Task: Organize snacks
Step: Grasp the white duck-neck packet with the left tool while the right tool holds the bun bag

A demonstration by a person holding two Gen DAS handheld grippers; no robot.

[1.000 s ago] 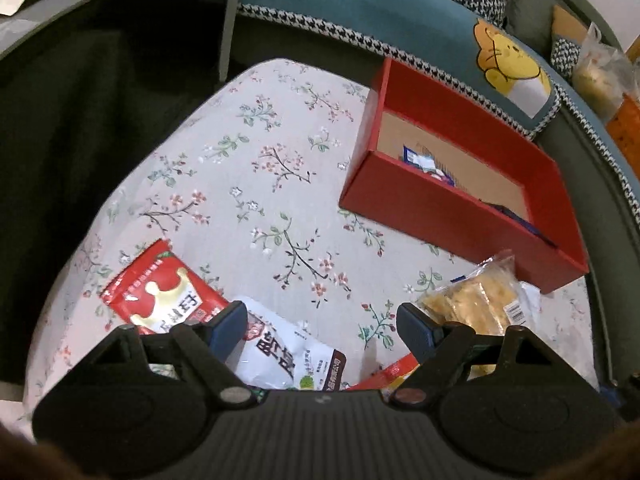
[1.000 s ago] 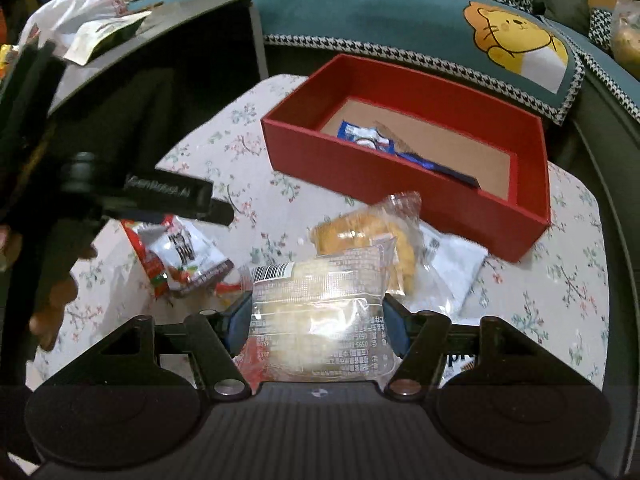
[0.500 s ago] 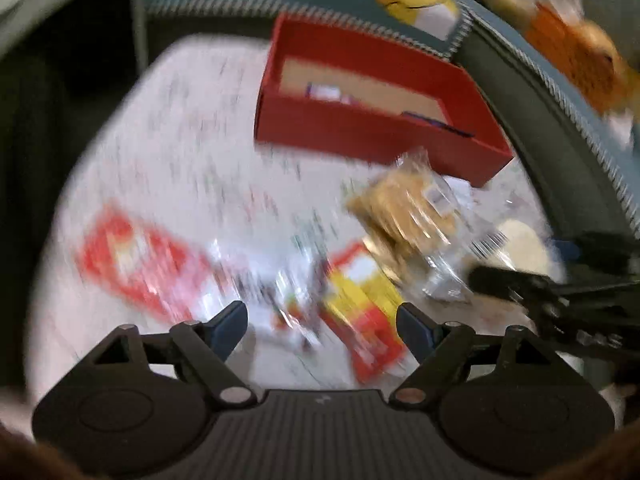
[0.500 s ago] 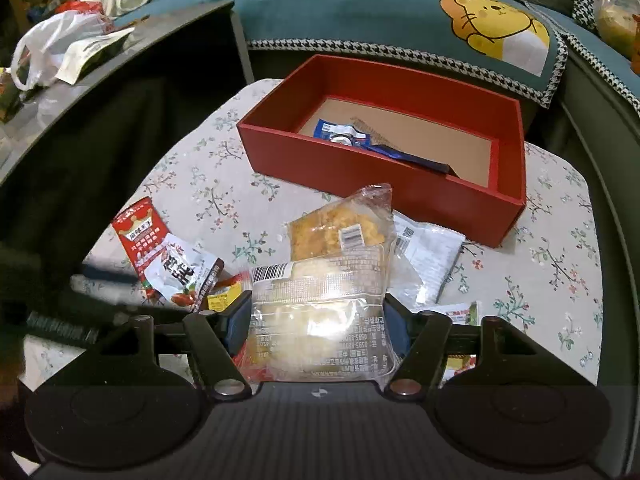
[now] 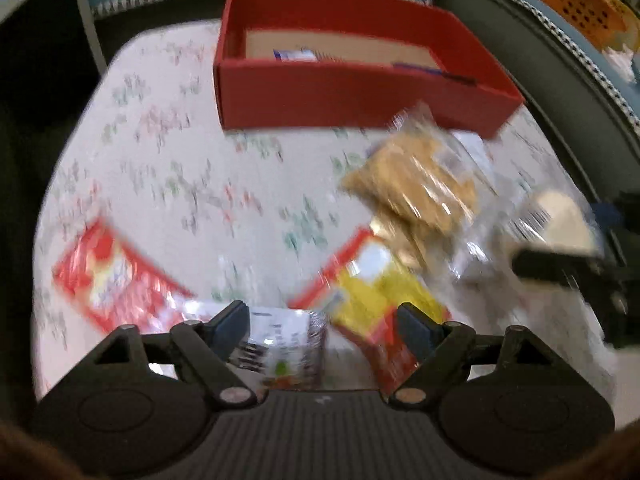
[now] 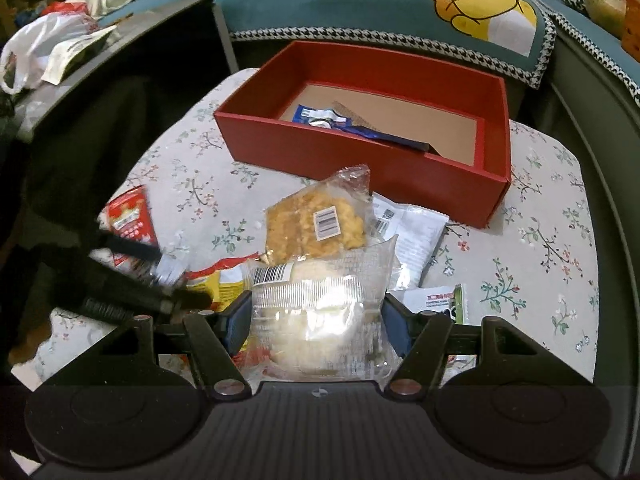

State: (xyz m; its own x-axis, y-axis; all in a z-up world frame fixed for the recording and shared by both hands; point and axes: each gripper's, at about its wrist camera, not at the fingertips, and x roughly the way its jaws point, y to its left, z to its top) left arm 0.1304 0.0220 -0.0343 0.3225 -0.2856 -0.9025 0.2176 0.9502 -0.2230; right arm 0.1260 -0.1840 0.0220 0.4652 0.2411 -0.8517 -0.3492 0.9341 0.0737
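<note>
Gripping: the right gripper [image 6: 316, 322] clasps a clear-wrapped pale bun [image 6: 320, 312] between both pads, above the floral tablecloth [image 6: 560, 248].
Left gripper [image 5: 320, 324]: fingers spread, nothing between them; a white packet [image 5: 286, 340] and a yellow-red packet [image 5: 380, 300] lie below.
Right view only: a barcoded fried-snack bag [image 6: 320, 224] beyond the bun, sharply seen.
Left view only: blurred; an orange basket [image 5: 576, 8] at the far right.
Red box [image 6: 360, 156]: holds blue wrappers [image 6: 320, 118].
Change: the left view now faces the box squarely.
</note>
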